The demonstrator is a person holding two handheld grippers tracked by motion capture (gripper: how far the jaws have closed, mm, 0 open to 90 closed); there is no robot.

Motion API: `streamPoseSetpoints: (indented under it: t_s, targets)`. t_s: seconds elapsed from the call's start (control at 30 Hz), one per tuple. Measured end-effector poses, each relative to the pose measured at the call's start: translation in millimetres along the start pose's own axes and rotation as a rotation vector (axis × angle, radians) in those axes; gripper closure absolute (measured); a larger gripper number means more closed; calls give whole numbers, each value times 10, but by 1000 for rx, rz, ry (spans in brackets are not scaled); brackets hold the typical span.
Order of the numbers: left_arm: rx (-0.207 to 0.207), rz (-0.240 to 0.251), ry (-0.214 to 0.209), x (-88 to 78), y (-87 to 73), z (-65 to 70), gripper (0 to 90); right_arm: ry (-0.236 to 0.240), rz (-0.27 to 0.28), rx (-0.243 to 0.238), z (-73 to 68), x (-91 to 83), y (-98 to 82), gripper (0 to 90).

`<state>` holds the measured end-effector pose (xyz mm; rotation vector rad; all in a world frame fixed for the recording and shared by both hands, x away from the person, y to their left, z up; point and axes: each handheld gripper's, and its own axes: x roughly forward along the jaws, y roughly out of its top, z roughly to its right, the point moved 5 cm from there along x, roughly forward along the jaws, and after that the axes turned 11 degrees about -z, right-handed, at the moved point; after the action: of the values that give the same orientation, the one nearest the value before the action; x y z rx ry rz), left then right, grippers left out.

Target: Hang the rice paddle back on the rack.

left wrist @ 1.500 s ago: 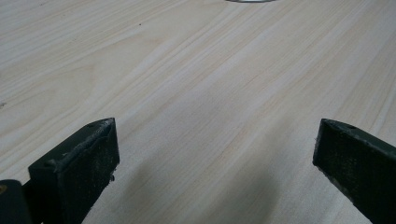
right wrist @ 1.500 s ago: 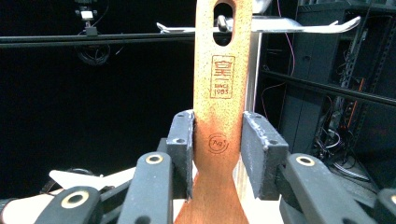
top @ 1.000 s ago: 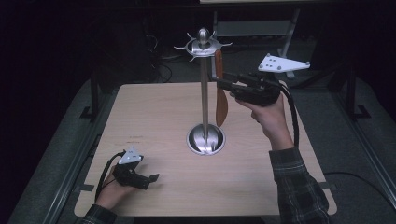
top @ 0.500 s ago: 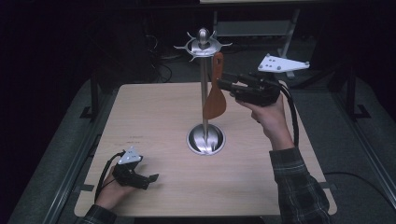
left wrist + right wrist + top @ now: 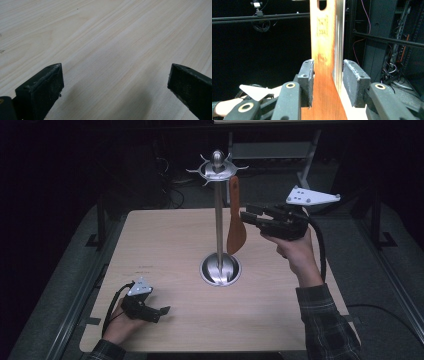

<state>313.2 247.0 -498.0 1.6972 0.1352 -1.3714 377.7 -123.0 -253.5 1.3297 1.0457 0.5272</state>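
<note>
1. Spatula (image 5: 235,222), wooden and orange-brown, hangs upright from a hook on the crown of the metal stand (image 5: 219,222) in the high view, blade down, just right of the pole and above the round base. Stand sits near the middle of the wooden table (image 5: 165,245).
2. High view, right gripper (image 5: 247,216): held level in the right hand (image 5: 295,247), tips pointing at the spatula, just beside its handle where it widens to the blade. Jaws have just been opening.
3. High view, left gripper (image 5: 162,312): rests on the table at the near left corner, in the left hand (image 5: 122,325), well apart from the stand.
4. Left gripper view: two black jaws stand wide apart over bare wood grain; nothing between them.
5. Right gripper view: spatula (image 5: 325,62) rises between the two pads, hanging hole visible at top. Left pad lies against the handle's edge or just beside it; cannot tell which. Right pad stands clear, with a visible gap. Jaws partly open, no grip on the wood. Shiny pole sits right behind the handle.
</note>
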Motion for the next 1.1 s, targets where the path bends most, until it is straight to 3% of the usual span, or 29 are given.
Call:
streamPoseSetpoints:
  t_s: [0.43, 0.93, 1.1]
  targets:
    - [7, 9, -1, -8, -8, 1, 0, -54, -32, 28, 78, -85, -327, 543]
    - [14, 11, -5, -7, -9, 21, 0, -89, -140, 59, 76, -34, -859, 438]
    - [8, 24, -8, -5, -2, 30, 0, -120, -183, 67, 110, -32, -1075, 396]
